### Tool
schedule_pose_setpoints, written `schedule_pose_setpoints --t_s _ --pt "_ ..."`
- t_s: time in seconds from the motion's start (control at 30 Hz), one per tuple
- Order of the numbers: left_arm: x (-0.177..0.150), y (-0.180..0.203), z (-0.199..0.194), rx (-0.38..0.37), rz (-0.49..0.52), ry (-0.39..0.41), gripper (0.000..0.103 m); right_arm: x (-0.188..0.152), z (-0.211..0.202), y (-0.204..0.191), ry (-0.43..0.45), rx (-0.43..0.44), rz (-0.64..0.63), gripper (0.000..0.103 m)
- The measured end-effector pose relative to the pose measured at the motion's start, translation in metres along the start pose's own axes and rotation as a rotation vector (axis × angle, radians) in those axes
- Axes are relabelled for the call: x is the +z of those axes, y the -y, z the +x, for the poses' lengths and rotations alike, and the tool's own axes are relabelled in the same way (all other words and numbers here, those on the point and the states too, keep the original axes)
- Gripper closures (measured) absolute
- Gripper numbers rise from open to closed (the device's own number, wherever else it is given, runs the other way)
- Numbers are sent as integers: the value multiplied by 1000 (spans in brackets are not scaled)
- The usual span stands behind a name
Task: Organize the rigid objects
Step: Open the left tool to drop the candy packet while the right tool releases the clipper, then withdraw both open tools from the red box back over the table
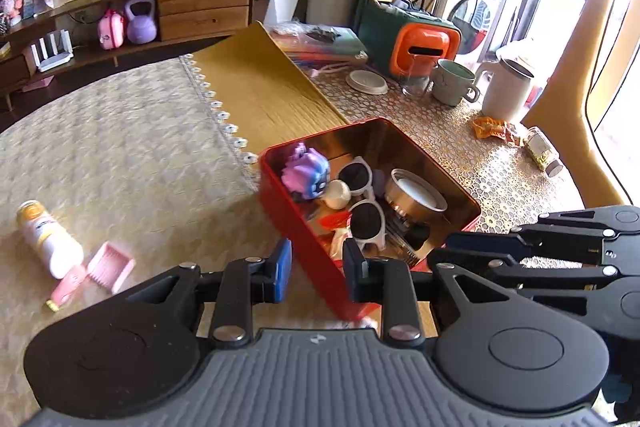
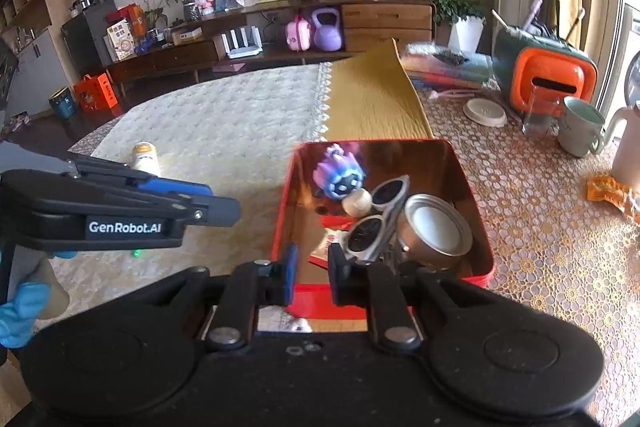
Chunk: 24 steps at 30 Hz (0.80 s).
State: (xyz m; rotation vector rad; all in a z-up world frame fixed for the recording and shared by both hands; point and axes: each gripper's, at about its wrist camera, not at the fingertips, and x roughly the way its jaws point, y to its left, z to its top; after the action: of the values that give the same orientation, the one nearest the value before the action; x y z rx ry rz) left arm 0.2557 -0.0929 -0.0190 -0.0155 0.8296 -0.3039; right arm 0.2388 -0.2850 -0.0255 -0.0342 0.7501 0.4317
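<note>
An open red tin stands on the table and holds a purple toy, white sunglasses, a round metal can and a cream ball. My left gripper hovers over the tin's near left corner, jaws a little apart with nothing between them. My right gripper hangs above the tin's near wall, narrowly open and also empty. On the cream cloth to the left lie a white bottle and a pink dustpan.
Behind the tin on the patterned cloth stand a mug, a white jug, an orange and green appliance and a round lid. An orange wrapper and a small jar lie at the right. A blue-gloved hand holds the left gripper.
</note>
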Motion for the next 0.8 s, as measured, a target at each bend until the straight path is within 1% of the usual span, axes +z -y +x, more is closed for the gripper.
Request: schedule_pose_setpoints --t_s 0.1,0.17,0.2,0.23,0.27,0.33,0.43,0.47,0.5,0.53,0.57,0.6,0.67,0.77,0.8 --pt "-7 -11 -14 7 1 12 76 -1 -3 -12 11 -9 -13 86" --pt "-12 -19 -24 11 -5 22 73 -1 -4 -19 15 -14 -15 85" --pt "-15 -24 -28 14 -9 27 63 -1 -4 -24 18 -15 -14 85" --pt "-18 -28 -32 19 -14 35 47 -1 -4 -27 18 -17 -16 84" --pt "-20 -31 -36 27 -18 46 37 -1 -3 -32 19 -17 -20 84" --pt "-25 -38 -45 39 -19 68 36 -1 -3 -40 22 -14 -24 82" --pt "-31 -52 -53 43 -27 68 36 -2 -2 -53 21 -1 -31 76" --pt "-33 -57 -55 51 -30 68 36 -2 -1 -57 21 2 -34 70" --pt "-36 -63 -57 59 -32 69 36 -3 0 -62 21 7 -38 58" --pt "-38 -68 -60 66 -33 70 36 -3 1 -66 23 11 -42 50" --pt "-39 -73 -62 73 -36 72 35 -4 0 -71 31 12 -45 36" --pt "-42 -80 -64 83 -40 74 33 -4 0 -75 41 12 -50 30" --pt "-45 -93 -66 99 -53 75 27 -3 3 -84 40 17 -64 28" --pt "-51 -113 -68 114 -79 74 22 -4 11 -95 30 30 -71 14" --pt "-53 -120 -67 123 -92 72 20 -4 12 -99 30 34 -76 12"
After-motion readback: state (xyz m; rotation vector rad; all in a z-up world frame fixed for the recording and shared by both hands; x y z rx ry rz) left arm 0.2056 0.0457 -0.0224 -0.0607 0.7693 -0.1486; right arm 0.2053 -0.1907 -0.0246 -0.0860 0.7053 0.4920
